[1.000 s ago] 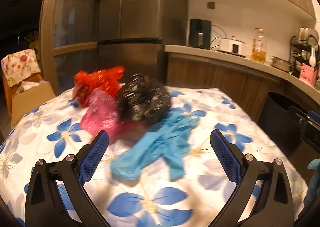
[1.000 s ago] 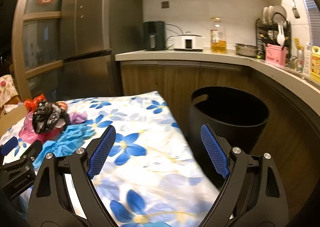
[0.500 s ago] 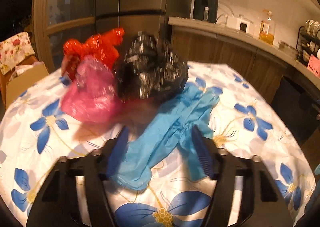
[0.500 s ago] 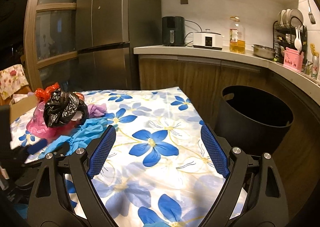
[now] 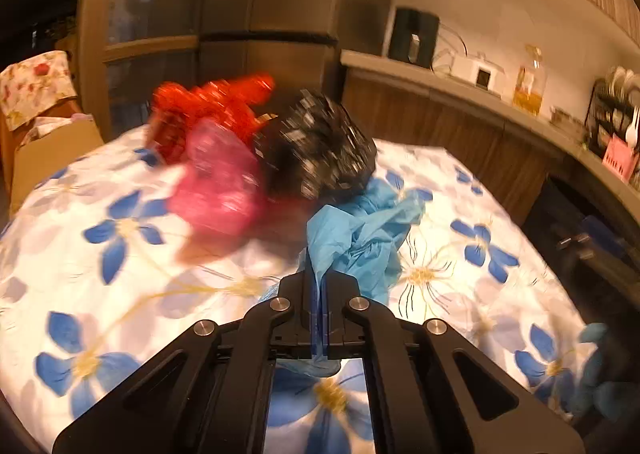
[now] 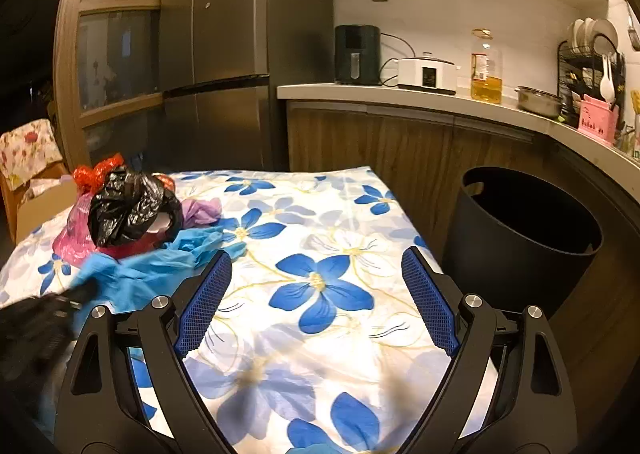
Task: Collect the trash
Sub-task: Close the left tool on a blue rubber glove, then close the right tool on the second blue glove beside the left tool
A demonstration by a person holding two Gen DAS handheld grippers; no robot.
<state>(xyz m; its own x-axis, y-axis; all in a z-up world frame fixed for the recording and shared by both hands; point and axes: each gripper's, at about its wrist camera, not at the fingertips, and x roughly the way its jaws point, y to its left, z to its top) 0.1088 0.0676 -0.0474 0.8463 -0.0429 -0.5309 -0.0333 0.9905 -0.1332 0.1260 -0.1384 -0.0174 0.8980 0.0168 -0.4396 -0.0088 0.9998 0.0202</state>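
Nearest the left wrist camera, the left hand-held gripper (image 5: 319,318) is clenched on a fold of the blue plastic bag (image 5: 360,238), its pads pressed flat together with the film pinched between them; the rest of the bag trails forward in a crumpled bunch that appears to rest on the flowered desk (image 5: 100,254). The right hand-held gripper (image 6: 316,302) is released, its jaws spread wide over bare cloth and holding nothing. The bag looks very light, limp and slick; it will likely sag and stretch rather than keep a shape, so a bunched fold is the sound place to take it, and a thin single layer could slip out. Just beyond it lie the other pieces of trash, touching one another: a pink bag (image 5: 218,193), a black bag (image 5: 320,149) whose edge meets the blue one, a red bag (image 5: 208,109) behind, and, in the right wrist view, a purple scrap (image 6: 202,209); lifting the blue bag may drag the black one along. Farther right, past the desk's edge, the black bin (image 6: 524,238) stands open against the wooden cabinets; nothing visible lies between desk and bin.
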